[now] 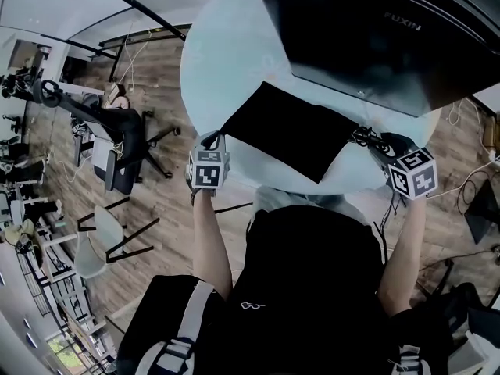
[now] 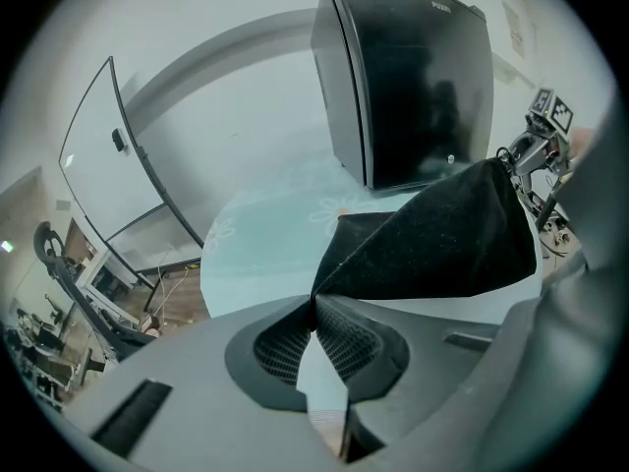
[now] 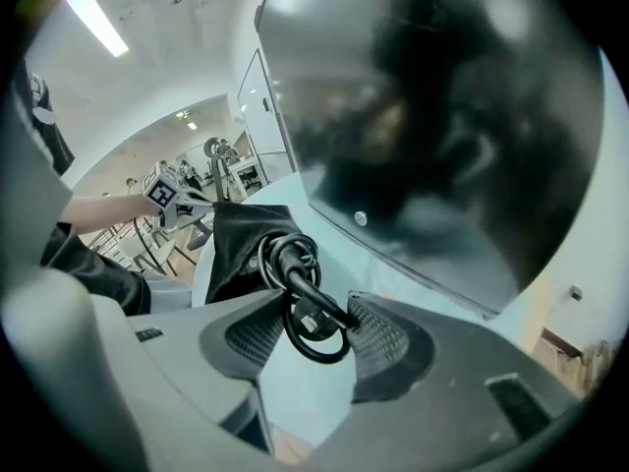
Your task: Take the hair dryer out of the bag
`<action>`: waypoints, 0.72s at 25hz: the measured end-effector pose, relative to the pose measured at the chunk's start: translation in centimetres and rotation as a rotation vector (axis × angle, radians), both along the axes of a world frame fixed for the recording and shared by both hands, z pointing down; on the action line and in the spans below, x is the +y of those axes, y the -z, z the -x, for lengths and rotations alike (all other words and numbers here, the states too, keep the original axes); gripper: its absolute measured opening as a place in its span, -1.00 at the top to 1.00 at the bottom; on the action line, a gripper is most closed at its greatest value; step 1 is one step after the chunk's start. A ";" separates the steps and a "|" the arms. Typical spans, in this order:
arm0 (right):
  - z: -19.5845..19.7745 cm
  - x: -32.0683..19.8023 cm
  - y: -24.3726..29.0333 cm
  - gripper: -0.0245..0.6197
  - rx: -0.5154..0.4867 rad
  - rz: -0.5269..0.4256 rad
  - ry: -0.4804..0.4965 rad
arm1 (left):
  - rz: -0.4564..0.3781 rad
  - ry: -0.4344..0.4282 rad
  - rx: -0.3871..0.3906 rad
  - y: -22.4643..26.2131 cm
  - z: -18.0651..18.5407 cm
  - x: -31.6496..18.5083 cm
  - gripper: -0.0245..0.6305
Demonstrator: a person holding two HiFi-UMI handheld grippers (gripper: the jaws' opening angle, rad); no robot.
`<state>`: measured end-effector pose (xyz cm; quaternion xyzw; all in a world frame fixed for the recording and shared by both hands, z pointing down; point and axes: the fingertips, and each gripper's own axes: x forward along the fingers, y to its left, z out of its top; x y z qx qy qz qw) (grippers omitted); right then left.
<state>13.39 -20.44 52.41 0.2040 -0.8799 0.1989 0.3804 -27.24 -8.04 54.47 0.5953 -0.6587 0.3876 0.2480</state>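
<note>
Wood-plank floor and a dark office chair lie to the left of a round, pale glass worktop faintly printed with flowers. A large glossy dark screen stands on it, beyond your fingers. Between your two grippers stretches a flat black cloth bag, matte and soft, over the near part of the worktop. Your left gripper has its fingers clenched on one pointed corner of the fabric, which fans out wide ahead of them. Your right gripper has its ribbed fingers clamped on a coil of smooth black cord. The coil sits just at the bag's open mouth, straight ahead of those fingers. Of the hair dryer, only this cord shows. Its body is hidden, and whether it lies inside the bag cannot be told.
</note>
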 end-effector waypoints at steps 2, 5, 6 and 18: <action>-1.0 0.0 0.2 0.27 0.004 -0.006 -0.017 | -0.001 0.004 -0.012 0.4 0.1 0.0 0.85; -3.7 0.4 0.5 0.27 0.003 -0.016 -0.052 | 0.004 0.001 -0.029 0.6 -0.5 0.6 0.84; -4.5 0.6 0.6 0.27 0.003 -0.017 -0.064 | 0.007 0.005 -0.029 0.5 -0.6 0.9 0.84; -7.2 1.5 1.2 0.27 0.014 -0.008 -0.246 | 0.028 -0.034 -0.049 0.4 1.9 0.6 0.84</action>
